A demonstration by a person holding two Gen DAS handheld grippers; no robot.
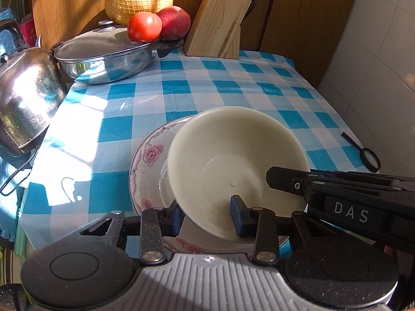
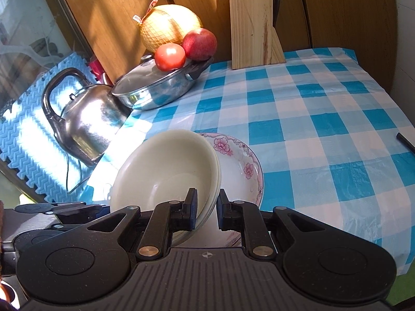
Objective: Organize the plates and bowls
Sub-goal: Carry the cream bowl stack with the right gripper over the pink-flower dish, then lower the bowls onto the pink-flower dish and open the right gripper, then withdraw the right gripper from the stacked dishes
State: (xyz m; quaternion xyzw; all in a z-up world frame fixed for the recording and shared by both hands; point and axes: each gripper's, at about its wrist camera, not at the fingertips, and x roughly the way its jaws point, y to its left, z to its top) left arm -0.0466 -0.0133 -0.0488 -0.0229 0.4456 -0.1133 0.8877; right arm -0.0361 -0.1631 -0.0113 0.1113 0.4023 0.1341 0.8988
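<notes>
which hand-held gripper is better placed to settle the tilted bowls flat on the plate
Left: its hand-held gripper straddles the near rim of the cream bowls, which lean on the floral plate. The right hand-held gripper straddles the rim too, open.

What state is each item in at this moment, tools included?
Left tool: open, straddling the bowl's near rim, pads apart from it.
Right tool: open, straddling the bowl's rim.
Cream bowls: nested, empty, tilted on the plate.
Floral plate: flat on the tablecloth, under the bowls.
Steel pot: lid on, tomato and apple resting on it.
Kettle: upright, lid on.
Knife block: upright, handles inserted.
</notes>
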